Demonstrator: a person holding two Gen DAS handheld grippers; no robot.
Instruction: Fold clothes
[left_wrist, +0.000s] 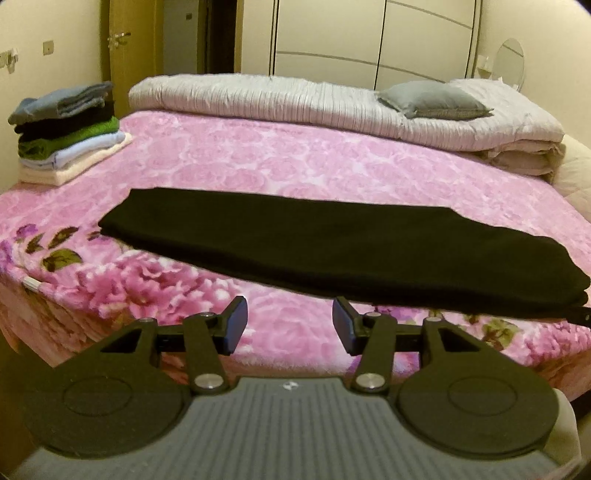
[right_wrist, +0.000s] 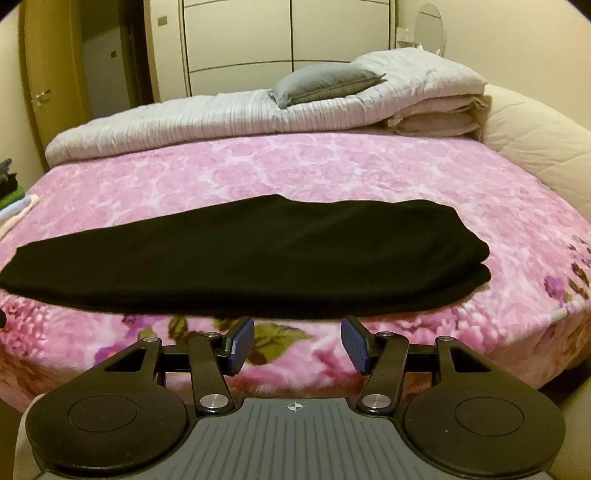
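Black knit, folded into one long band, lies across the pink blanket (left_wrist: 295, 155) of the bed: this garment (left_wrist: 332, 251) runs from about nine o'clock to three o'clock in both wrist views, its near edge just beyond the fingertips. The left gripper (left_wrist: 290, 325) hangs at six o'clock with its jaws apart and nothing between them, only pink fleece showing in the gap. The right gripper (right_wrist: 297, 345) sits the same way, jaws apart and empty, aimed at the garment (right_wrist: 236, 258) near its doubled right end at three o'clock. The lengthwise fold looks done, so the judgement is that the step in hand is the crosswise one: bringing one end over the other to make a packet fit for the stack (left_wrist: 66, 125) at ten o'clock in the left view. That next move would call for each gripper to pinch a corner of the same end through all its layers, lift together and lay it flat without dragging the bottom layer. What is hard to read: the cloth is so dark that seams, sleeves and layer count vanish, so the kind of garment cannot be told. Its right end runs off the left view's edge, its left end off the right view's edge. The stack is nearly cut off at nine o'clock in the right view.
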